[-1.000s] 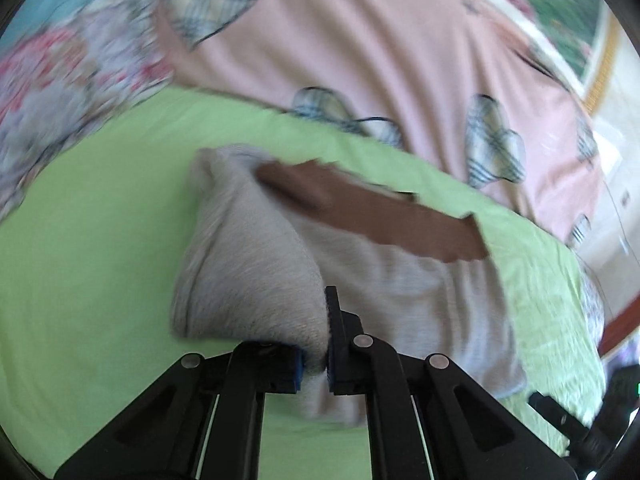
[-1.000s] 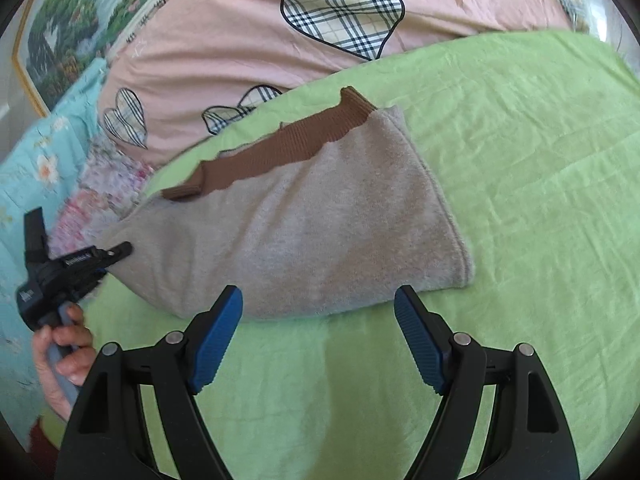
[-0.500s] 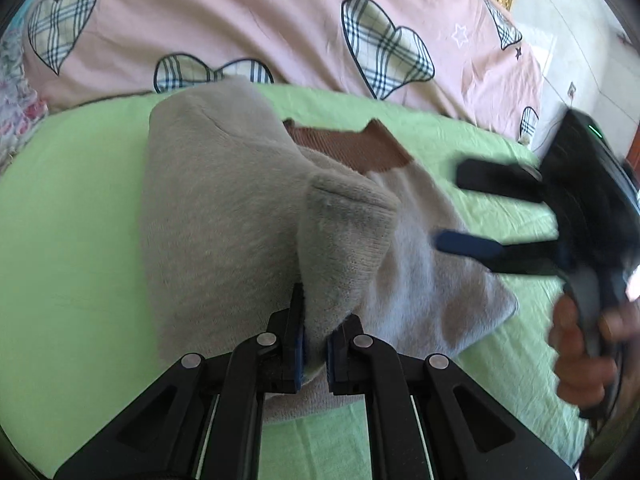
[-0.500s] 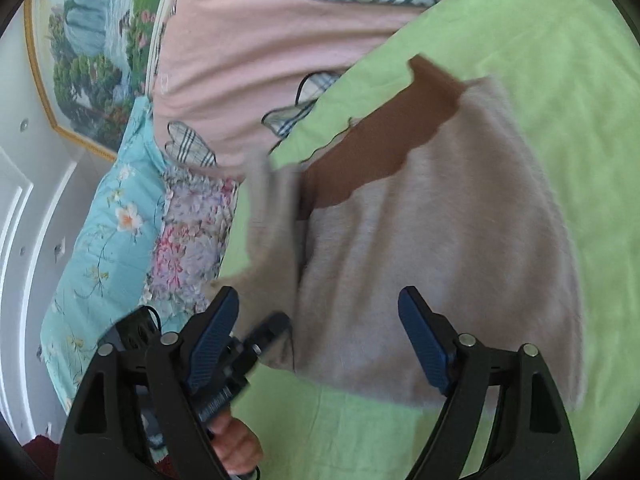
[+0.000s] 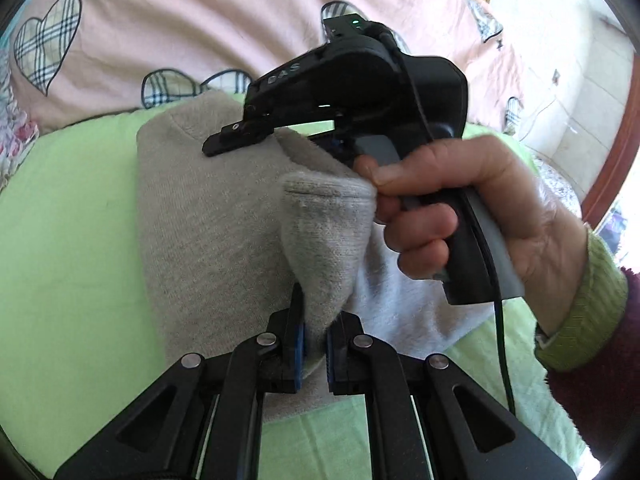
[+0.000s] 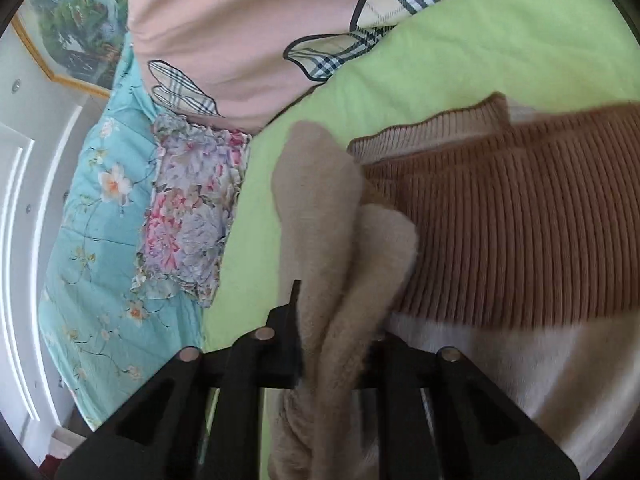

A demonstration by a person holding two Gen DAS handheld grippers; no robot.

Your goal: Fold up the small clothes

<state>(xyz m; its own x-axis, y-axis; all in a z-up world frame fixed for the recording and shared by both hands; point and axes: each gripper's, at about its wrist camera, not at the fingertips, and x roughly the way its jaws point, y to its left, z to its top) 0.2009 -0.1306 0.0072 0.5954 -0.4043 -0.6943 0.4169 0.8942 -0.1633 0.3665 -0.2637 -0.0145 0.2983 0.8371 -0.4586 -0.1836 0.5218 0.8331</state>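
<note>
The grey garment [image 5: 208,216] is clamped at frame centre by the left hand-held gripper [image 5: 314,354]; the right hand-held gripper [image 6: 336,348], jaws just closed, is clamped on a fold.

A green sheet [image 6: 500,32] covers the bed beneath a pink heart-print quilt [image 5: 200,20]. A gilt-framed landscape painting [image 6: 76,36] hangs on the white wall [image 6: 24,184]

Bright daylight, fisheye-warped edges, right view motion-blurred.

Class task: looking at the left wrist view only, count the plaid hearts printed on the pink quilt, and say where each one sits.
3, at least in part: one whole heart far left, a pair at the quilt's lower edge, another behind the right tool. Others may be hidden.
</note>
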